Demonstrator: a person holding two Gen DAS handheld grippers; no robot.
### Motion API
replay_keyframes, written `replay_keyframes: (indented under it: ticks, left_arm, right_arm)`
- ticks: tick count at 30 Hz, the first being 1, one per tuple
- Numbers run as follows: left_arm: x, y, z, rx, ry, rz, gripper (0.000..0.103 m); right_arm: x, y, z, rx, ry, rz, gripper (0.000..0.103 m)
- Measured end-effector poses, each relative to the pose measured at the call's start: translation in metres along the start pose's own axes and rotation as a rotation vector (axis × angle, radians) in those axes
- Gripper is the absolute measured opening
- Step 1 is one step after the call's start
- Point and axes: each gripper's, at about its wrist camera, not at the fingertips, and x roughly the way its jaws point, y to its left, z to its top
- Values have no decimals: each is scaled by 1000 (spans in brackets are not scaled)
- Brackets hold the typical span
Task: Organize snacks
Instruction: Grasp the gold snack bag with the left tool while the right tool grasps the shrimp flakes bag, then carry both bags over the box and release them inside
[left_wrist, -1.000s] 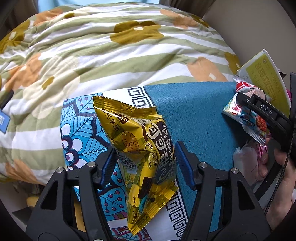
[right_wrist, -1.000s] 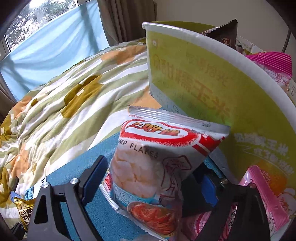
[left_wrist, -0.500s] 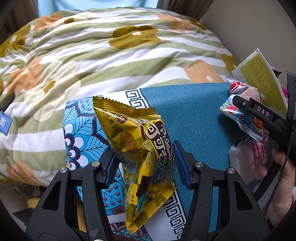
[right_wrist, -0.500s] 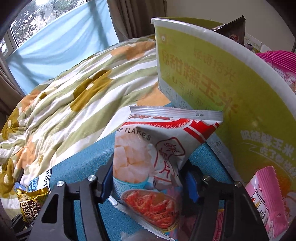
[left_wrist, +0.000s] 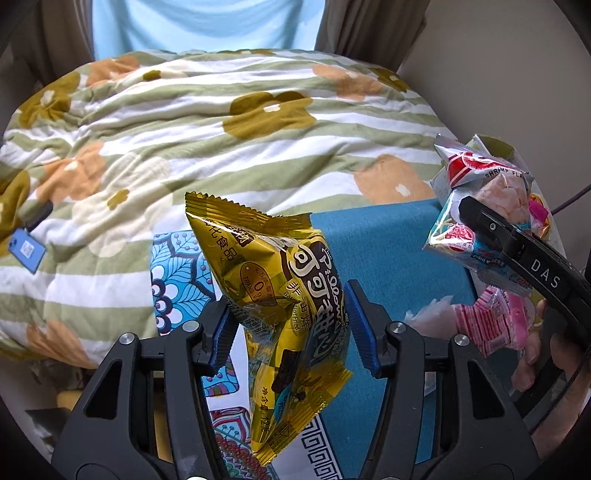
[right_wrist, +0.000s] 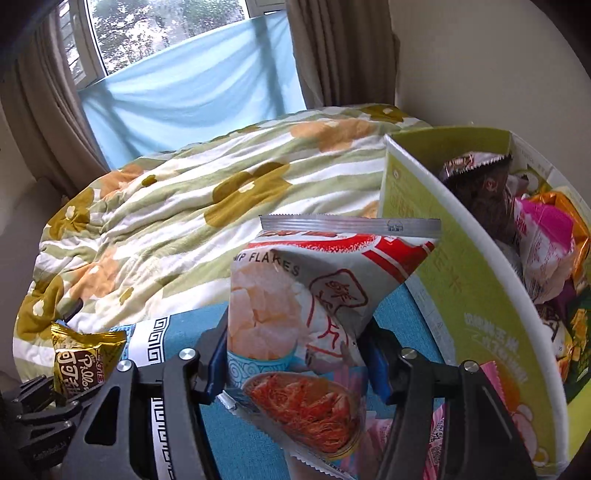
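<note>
Gold snack bag (left_wrist: 288, 317) clamped in left tool (left_wrist: 288, 325), right tool (right_wrist: 295, 354) closing on shrimp flakes bag (right_wrist: 303, 314)

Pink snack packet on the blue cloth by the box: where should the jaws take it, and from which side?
Probably across the pink packet's puffy middle, coming from above: it lies flat on the blue cloth, its crimped ends thin, the green box close beside it.

You read "Pillow" and "TRANS 0g" on the gold snack packet (left_wrist: 284, 317), "SHRIMP FLAKES" on the red-and-white bag (right_wrist: 295, 317), and "DAS" on the right gripper (right_wrist: 295, 354).
</note>
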Motion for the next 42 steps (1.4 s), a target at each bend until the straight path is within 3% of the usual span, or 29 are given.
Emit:
replay_keyframes:
  ticks: [8, 18, 26, 33, 35, 36, 37, 38, 39, 42]
  left_arm:
    - [-54, -83, 7, 22, -114, 32, 51]
    - [-68, -236, 18, 44, -181, -34, 51]
    - [-39, -334, 22, 28, -164, -70, 51]
    - [-9, -371, 8, 36, -56, -80, 52]
    - [-1, -375, 2, 52, -21, -95, 57]
    - [1, -376, 0, 57, -11, -94, 68]
    - [3, -376, -2, 61, -7, -87, 90]
    - [3, -374, -4, 60, -13, -77, 98]
    - [0, -372, -6, 52, -32, -71, 103]
    - [-4, -359, -3, 17, -53, -85, 103]
  right_arm:
    - [-62, -18, 26, -104, -70, 146, 56]
    - [-134, -121, 54, -194, -108, 238, 56]
    - [-151, -229, 80, -199, -117, 212, 56]
    - [-148, -279, 97, -187, -90, 213, 56]
    - [-144, -286, 99, -178, -81, 223, 56]
    - [-141, -289, 99, -174, -77, 227, 56]
    - [-138, -290, 99, -169, -71, 231, 56]
    - [-135, -292, 101, -161, -67, 235, 56]
    - [-132, -294, 102, -152, -62, 242, 56]
    - [-126, -295, 106, -140, -52, 251, 56]
